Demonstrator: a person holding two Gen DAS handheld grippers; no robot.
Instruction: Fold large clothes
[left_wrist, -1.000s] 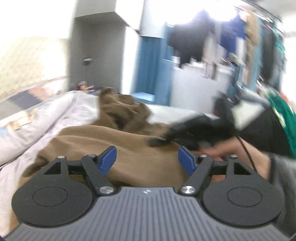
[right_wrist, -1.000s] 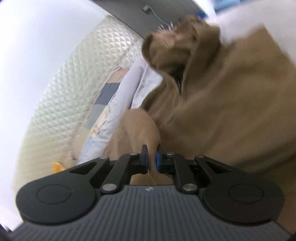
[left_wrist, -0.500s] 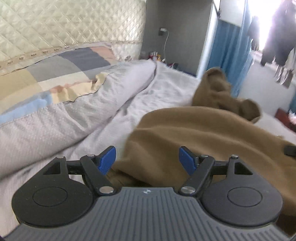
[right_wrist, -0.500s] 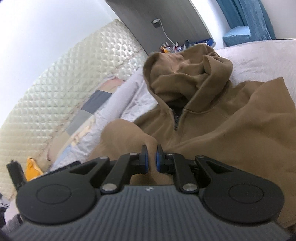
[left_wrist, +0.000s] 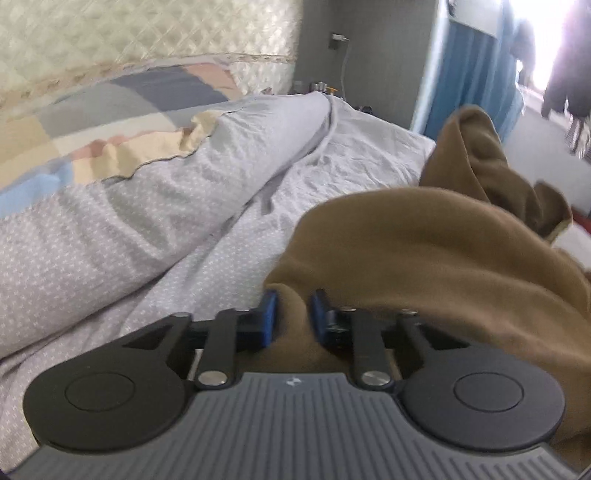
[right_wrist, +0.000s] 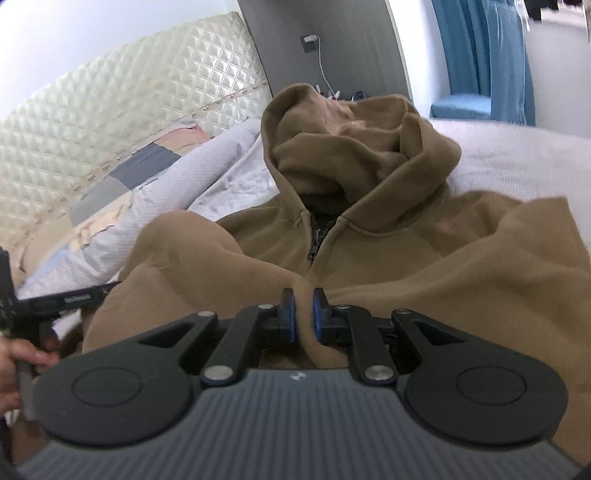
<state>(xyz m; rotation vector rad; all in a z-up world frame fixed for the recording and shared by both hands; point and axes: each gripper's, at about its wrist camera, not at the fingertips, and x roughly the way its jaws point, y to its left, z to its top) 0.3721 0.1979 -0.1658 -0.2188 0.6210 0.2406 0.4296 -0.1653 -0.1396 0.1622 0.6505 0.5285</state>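
Observation:
A brown zip hoodie (right_wrist: 424, 266) lies spread on the bed, its hood (right_wrist: 351, 147) bunched up at the far end above the zip (right_wrist: 317, 240). My right gripper (right_wrist: 303, 314) pinches a raised fold of the front; its jaws are opening slightly with the cloth still pressed between them. My left gripper (left_wrist: 292, 314) is at the hoodie's (left_wrist: 424, 251) left edge, and its jaws are closing with a fold of brown cloth caught between the blue pads. In the right wrist view the left gripper's body (right_wrist: 66, 299) shows at the left, held by a hand (right_wrist: 22, 354).
A lilac duvet (left_wrist: 147, 206) and a patchwork pillow (left_wrist: 122, 110) lie left of the hoodie against a quilted cream headboard (right_wrist: 110, 122). Pale sheet (right_wrist: 517, 147) stretches to the right. Blue curtains (right_wrist: 487, 55) and a grey wall (right_wrist: 332, 37) stand beyond the bed.
My left gripper swung left and down to the hoodie's edge, and its wide jaws came together on the cloth. My right gripper rolled and shifted a little, still holding its fold.

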